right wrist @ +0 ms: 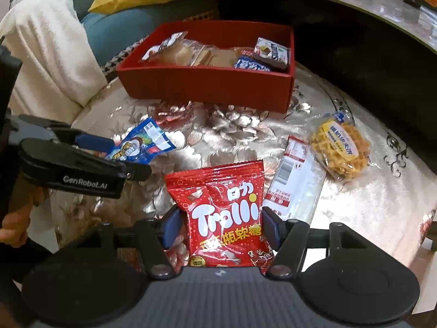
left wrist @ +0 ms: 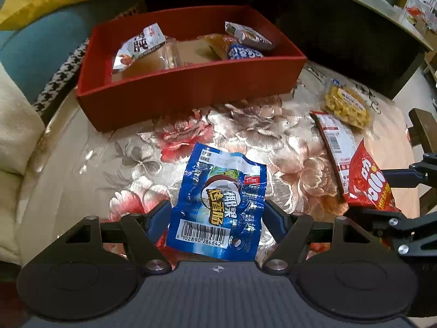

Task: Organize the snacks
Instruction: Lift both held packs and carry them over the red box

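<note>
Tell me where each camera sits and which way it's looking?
Left wrist: sits on the left tongs, looking down over the blue packet they hold, toward the red box; the right tongs show at its right edge.
Right wrist: sits on the right tongs, looking down over the Trolli bag they hold; the left tongs and a hand show at left.
Shared: box, both packets, waffle pack.

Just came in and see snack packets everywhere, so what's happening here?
A person is sorting snacks into the red box, a gripper in each hand. The left gripper holds a blue sausage packet; the right gripper holds a red Trolli gummy bag. A waffle cookie pack and a clear wrapper lie on the floral tablecloth.
</note>
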### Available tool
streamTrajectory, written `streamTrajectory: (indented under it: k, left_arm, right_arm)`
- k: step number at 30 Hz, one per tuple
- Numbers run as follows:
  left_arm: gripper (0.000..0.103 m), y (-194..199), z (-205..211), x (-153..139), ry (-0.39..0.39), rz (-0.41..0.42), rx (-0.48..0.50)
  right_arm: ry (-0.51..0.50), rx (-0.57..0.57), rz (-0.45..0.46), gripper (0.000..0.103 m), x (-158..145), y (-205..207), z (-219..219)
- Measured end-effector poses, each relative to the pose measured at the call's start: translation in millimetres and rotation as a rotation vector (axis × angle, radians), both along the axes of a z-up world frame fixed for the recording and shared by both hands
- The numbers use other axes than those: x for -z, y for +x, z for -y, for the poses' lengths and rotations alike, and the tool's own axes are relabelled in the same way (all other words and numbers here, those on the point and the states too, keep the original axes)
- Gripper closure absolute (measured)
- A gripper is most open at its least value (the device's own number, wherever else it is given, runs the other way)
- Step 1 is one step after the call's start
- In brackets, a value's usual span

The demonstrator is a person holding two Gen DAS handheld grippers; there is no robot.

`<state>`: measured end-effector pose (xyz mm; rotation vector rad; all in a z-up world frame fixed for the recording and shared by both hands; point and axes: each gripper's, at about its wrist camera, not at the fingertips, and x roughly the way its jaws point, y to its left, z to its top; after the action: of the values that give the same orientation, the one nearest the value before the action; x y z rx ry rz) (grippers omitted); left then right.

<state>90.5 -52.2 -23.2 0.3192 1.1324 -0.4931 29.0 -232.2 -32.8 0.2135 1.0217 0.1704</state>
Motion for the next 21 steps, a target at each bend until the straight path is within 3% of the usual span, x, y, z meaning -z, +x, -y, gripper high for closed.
streamTrajectory:
  k: [21]
  left_arm:
    - [0.025,13,1,-31,-0.098,0.058,-0.032]
  right_arm:
    - [0.042,0.077,0.102,0.046,-25,17,11]
